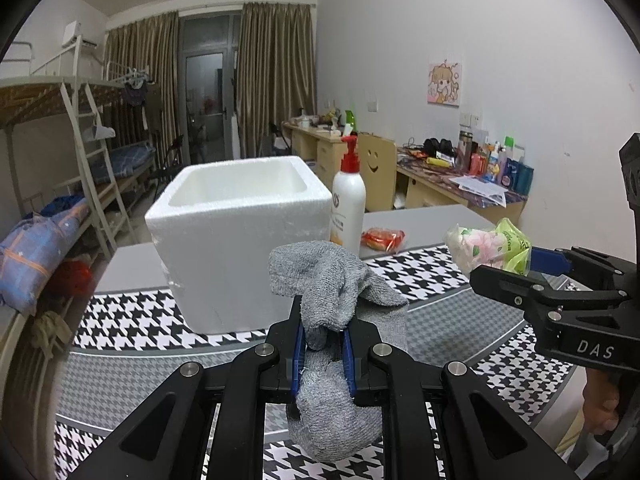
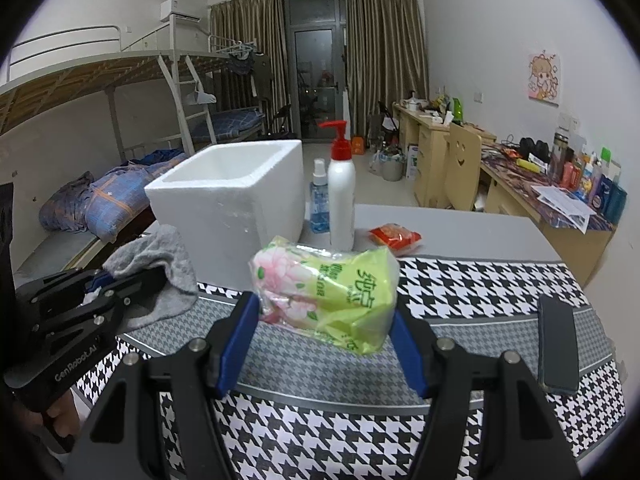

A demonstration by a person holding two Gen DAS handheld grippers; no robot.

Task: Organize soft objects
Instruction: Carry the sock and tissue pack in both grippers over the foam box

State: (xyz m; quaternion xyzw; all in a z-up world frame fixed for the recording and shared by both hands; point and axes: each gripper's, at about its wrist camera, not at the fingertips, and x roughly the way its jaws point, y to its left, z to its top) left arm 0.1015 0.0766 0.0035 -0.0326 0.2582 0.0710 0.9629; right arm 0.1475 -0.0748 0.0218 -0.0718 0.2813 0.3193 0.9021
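My left gripper [image 1: 323, 346] is shut on a grey sock [image 1: 334, 280] that droops over and under its blue pads, held above the houndstooth cloth. In the right wrist view the same sock [image 2: 160, 264] hangs at the left, in the left gripper [image 2: 94, 292]. My right gripper [image 2: 324, 340] is shut on a green and pink tissue pack [image 2: 332, 292], squeezed between its blue pads above the cloth. The left wrist view shows that pack [image 1: 486, 244] at the right, in the right gripper [image 1: 516, 270]. An open white foam box [image 1: 240, 236] [image 2: 232, 200] stands just behind both.
A white pump bottle [image 2: 341, 196] and a blue spray bottle [image 2: 319, 204] stand right of the box. A red snack packet [image 2: 394, 236] lies behind the cloth. A dark phone [image 2: 557, 344] rests on the cloth at the right. Bunk beds at left, desks at right.
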